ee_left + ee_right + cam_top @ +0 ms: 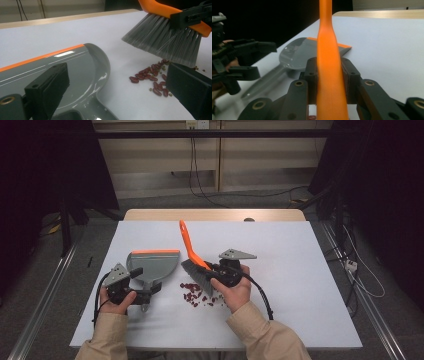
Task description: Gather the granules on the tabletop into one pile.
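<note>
High view has the right hand-held gripper a bit right of the middle of the frame, pinching the orange handle of the brush. Its grey bristles point down at a little heap of red beans lying on the white counter just below them. Left of the beans sits the grey dustpan with its orange edge toward the top of the frame. The left hand-held gripper is at the lower left, around the dustpan's handle.

Left gripper view has the two black jaws spread wide, one low at the left and one low at the right, with the dustpan between them; they are not squeezing it. Red beans lie right of the pan, under the brush at the upper right.

Right gripper view has the jaws pressed on both sides of the orange brush handle in the middle, and the dustpan lies behind at the left
</note>
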Action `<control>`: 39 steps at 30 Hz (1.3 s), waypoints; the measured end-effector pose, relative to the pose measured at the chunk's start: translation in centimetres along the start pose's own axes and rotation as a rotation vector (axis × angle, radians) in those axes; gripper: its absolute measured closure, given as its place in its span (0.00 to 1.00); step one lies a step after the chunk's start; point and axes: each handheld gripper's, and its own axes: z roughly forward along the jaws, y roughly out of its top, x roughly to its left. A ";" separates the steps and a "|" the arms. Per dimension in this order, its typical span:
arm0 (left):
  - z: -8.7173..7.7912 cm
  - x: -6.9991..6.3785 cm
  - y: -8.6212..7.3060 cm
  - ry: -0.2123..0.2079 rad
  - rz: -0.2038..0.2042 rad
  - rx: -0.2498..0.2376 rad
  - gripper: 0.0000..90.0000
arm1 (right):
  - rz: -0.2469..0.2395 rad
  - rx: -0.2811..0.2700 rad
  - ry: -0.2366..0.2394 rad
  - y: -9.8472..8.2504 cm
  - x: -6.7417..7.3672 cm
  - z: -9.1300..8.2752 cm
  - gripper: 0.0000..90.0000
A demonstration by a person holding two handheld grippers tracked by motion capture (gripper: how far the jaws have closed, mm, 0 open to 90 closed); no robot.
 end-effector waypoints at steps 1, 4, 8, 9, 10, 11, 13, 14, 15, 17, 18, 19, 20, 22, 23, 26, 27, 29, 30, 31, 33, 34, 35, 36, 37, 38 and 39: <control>0.0 0.0 0.0 -0.001 0.000 0.000 0.06 | 0.015 -0.006 -0.002 -0.1 0.2 0.0 0.79; 0.0 0.0 0.0 0.001 -0.001 -0.002 0.06 | 0.014 -0.005 -0.003 -0.4 0.8 0.3 0.79; 0.0 0.0 0.0 0.001 0.000 -0.002 0.06 | 0.019 0.005 -0.006 -0.7 1.5 0.8 0.79; 0.0 0.0 0.0 0.001 0.000 -0.002 0.06 | 0.023 0.008 -0.006 -0.7 1.7 0.9 0.79; 0.0 0.0 0.0 0.001 0.001 -0.001 0.06 | 0.026 0.009 -0.009 -0.8 1.8 1.0 0.79; 0.0 0.0 0.0 0.001 0.001 0.000 0.06 | 0.034 0.008 -0.010 -0.9 2.0 1.1 0.79; 0.0 0.0 0.0 0.001 0.001 -0.001 0.06 | 0.058 0.006 -0.009 -1.2 2.3 1.3 0.79; 0.0 0.0 0.0 0.001 0.002 -0.002 0.06 | 0.059 0.011 -0.009 -1.4 2.6 1.4 0.79; 0.0 0.0 0.0 0.001 0.002 -0.002 0.06 | 0.067 0.016 -0.008 -1.6 2.8 1.6 0.79; -0.1 0.0 0.0 0.002 0.002 -0.003 0.06 | 0.079 0.038 -0.016 -2.1 3.3 1.7 0.79; -0.1 0.0 0.1 0.003 0.002 -0.004 0.06 | 0.086 0.043 -0.016 -2.4 3.4 1.8 0.79; -0.1 0.0 0.1 0.003 0.003 -0.004 0.06 | 0.105 0.044 -0.007 -2.8 3.5 1.9 0.79; -0.1 0.0 0.0 0.004 0.003 -0.003 0.06 | 0.138 0.049 0.011 -3.1 3.5 2.1 0.79; 0.0 0.0 0.0 0.001 0.004 -0.002 0.06 | 0.169 0.057 0.012 -3.5 3.7 2.4 0.79; 0.0 0.0 0.1 0.001 0.006 -0.001 0.06 | 0.170 0.063 0.012 -3.7 3.8 2.6 0.79; 0.0 0.0 0.1 0.001 0.008 -0.001 0.06 | 0.160 0.079 -0.032 -3.8 3.7 3.1 0.79; 0.0 0.0 0.1 0.002 0.007 -0.001 0.06 | 0.155 0.090 -0.048 -3.7 3.5 3.2 0.79; 0.0 0.0 0.1 0.003 0.007 -0.001 0.06 | 0.176 0.114 -0.071 -3.6 3.0 3.2 0.79; 0.0 0.0 0.1 0.003 0.008 -0.001 0.06 | 0.169 0.120 -0.082 -3.6 2.8 3.2 0.79; 0.0 0.0 0.1 0.003 0.008 -0.001 0.06 | 0.172 0.123 -0.087 -3.6 2.7 3.2 0.79; 0.0 0.0 0.1 0.003 0.008 -0.002 0.06 | 0.178 0.131 -0.095 -3.6 2.4 3.1 0.79; 0.0 0.0 0.1 0.003 0.009 -0.001 0.06 | 0.181 0.136 -0.103 -3.5 2.3 3.0 0.79; 0.0 0.0 0.1 0.002 0.012 -0.001 0.06 | 0.181 0.138 -0.106 -3.5 2.2 3.0 0.79; 0.0 0.0 0.1 0.002 0.012 0.000 0.06 | 0.179 0.138 -0.114 -3.4 2.1 2.9 0.79; -0.1 0.0 0.1 0.005 0.013 0.000 0.06 | 0.179 0.141 -0.115 -3.3 2.0 2.8 0.79; 0.0 0.0 0.1 0.005 0.013 0.001 0.06 | 0.180 0.144 -0.118 -3.3 1.8 2.7 0.79; 0.0 0.0 0.1 0.002 0.012 0.000 0.06 | 0.180 0.145 -0.121 -3.2 1.8 2.6 0.79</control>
